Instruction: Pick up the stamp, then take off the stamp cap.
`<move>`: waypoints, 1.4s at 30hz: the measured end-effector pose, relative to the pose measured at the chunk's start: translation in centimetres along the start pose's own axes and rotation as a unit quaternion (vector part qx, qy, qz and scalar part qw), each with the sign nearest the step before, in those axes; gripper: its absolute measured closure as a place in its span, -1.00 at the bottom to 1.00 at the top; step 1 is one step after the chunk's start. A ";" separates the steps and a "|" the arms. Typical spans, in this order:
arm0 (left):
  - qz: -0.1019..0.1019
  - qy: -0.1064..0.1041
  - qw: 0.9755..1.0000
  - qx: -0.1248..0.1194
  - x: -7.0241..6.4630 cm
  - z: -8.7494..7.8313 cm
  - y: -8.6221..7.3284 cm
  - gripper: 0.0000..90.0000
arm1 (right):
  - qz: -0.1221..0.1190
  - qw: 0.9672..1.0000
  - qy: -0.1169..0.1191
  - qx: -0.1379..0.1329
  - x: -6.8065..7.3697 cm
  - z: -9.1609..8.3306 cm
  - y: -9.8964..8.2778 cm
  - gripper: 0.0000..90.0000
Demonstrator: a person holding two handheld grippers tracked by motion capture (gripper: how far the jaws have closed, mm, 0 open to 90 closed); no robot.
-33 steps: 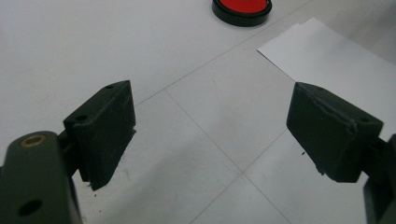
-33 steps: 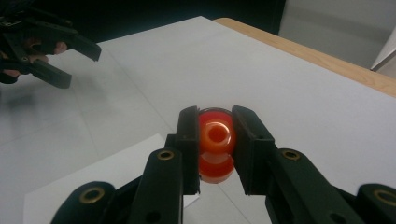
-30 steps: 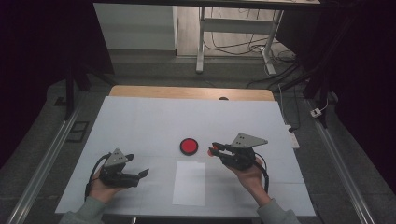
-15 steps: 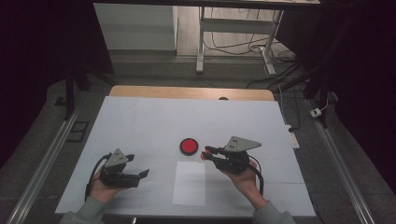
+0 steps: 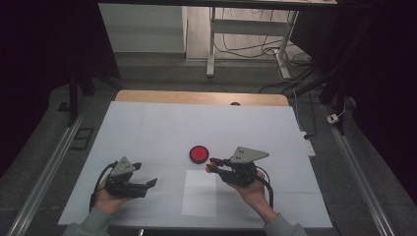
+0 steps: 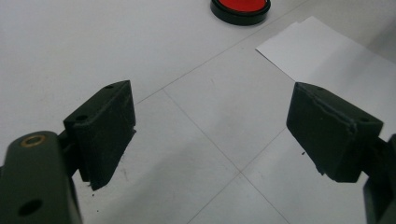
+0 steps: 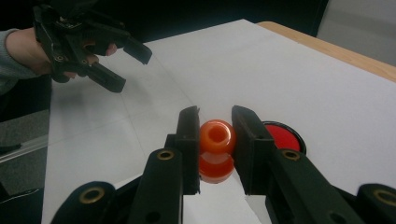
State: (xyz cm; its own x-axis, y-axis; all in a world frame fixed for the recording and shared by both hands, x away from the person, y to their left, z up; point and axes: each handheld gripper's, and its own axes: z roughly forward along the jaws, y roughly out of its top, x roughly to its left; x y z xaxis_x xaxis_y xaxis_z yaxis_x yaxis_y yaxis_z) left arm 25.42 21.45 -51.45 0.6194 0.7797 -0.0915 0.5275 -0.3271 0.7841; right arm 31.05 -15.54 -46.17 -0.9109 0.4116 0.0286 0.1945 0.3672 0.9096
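Orange plastic spool (image 7: 216, 148), lower centre of the right gripper view, is clenched in the right tongs (image 7: 215, 140) above the surface (image 5: 147, 132); pickup looks done, placing remains; left tongs (image 6: 210, 135) gape, released

A flat white rectangular sheet of paper (image 5: 199, 193) lies at lower centre of the white-covered table (image 5: 157, 132), whose bare wooden edge (image 5: 196, 97) runs above, with tangled dark cables (image 5: 295, 69) on the floor at upper right.

place: lab | evidence: white-covered table (image 5: 147, 128), floor rails (image 5: 44, 172), loose cables (image 5: 246, 49)
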 end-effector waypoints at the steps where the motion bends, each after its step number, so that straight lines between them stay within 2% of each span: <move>1: 0.000 0.000 1.000 0.000 0.0 0.0 0.0 -0.64 | 0.000 1.000 -0.001 -0.002 0.0 0.0 0.0 0.59; 8: 0.001 -0.002 1.000 -0.003 0.0 -0.1 0.1 -0.64 | 0.001 1.000 -0.001 -0.005 0.0 -0.1 0.1 0.59; 20: 0.007 -0.020 0.999 -0.025 -0.9 -0.2 1.2 -0.62 | 0.000 1.000 0.001 -0.003 0.1 0.0 0.1 0.59; 30: 0.022 -0.028 0.999 -0.028 -1.6 0.5 2.3 -0.62 | 0.001 1.000 0.003 -0.005 0.2 0.1 0.2 0.59; 35: 0.025 -0.028 0.999 -0.040 -2.0 0.7 2.9 -0.59 | -0.002 1.000 0.004 -0.003 0.3 0.3 0.2 0.59; 42: 0.038 -0.038 0.998 -0.034 -2.8 1.4 3.7 -0.59 | -0.005 1.000 0.004 -0.003 0.4 0.4 0.3 0.59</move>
State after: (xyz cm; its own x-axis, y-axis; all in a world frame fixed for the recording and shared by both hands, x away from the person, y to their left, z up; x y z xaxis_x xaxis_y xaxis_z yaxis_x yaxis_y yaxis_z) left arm 26.47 17.28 -49.14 0.6999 0.7103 -0.0751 0.4383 -0.3440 0.8304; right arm 30.84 -14.93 -46.06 -0.9158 0.4010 0.0222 0.1829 0.3673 0.9120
